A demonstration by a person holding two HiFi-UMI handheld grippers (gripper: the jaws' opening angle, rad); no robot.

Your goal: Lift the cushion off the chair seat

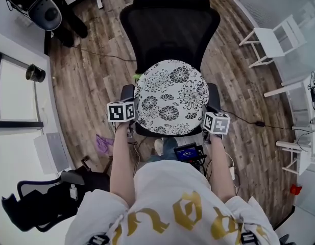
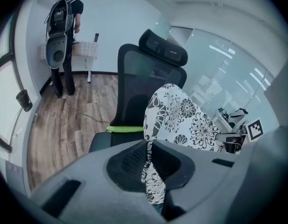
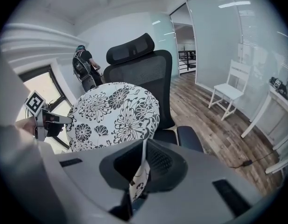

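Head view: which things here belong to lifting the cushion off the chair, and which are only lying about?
Job in hand:
cushion
office chair
left claw and right claw, both shut on the cushion's edge

Lying about:
white chair
floor cable
purple item
red item

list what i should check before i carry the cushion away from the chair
1. Left gripper shut on the cushion edge: ok.
2. Right gripper shut on the opposite edge: ok.
3. Cushion clear of the seat: the far part stands raised in front of the backrest, but the near edge is hidden: cannot tell.
4. Floor near the feet: a cable and a purple thing lie there: not ok.
5. Other person stands far off by the wall: ok.
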